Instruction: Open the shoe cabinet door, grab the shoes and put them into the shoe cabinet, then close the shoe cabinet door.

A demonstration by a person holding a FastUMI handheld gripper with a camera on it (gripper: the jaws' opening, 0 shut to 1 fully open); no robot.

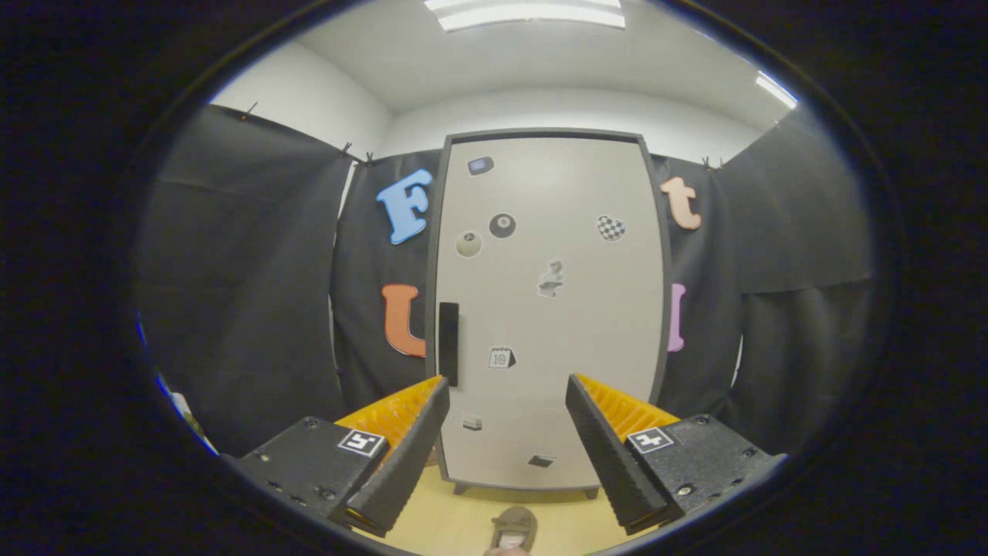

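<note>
**Shoe waits, door is shut**

Gripper (505,386) fingers stand wide apart, holding nothing. At 6 o'clock lies a soft brown shoe (515,527); it looks light and squashy, so pinch its rim. Beyond, at 12 o'clock, the cabinet door (548,309) is closed; pull its dark handle (448,344).

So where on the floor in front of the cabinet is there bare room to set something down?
The floor is bare between the shoe cabinet feet and the shoe, on both sides of the shoe. The shoe lies between the open fingers of the gripper. The door is shut.
</note>
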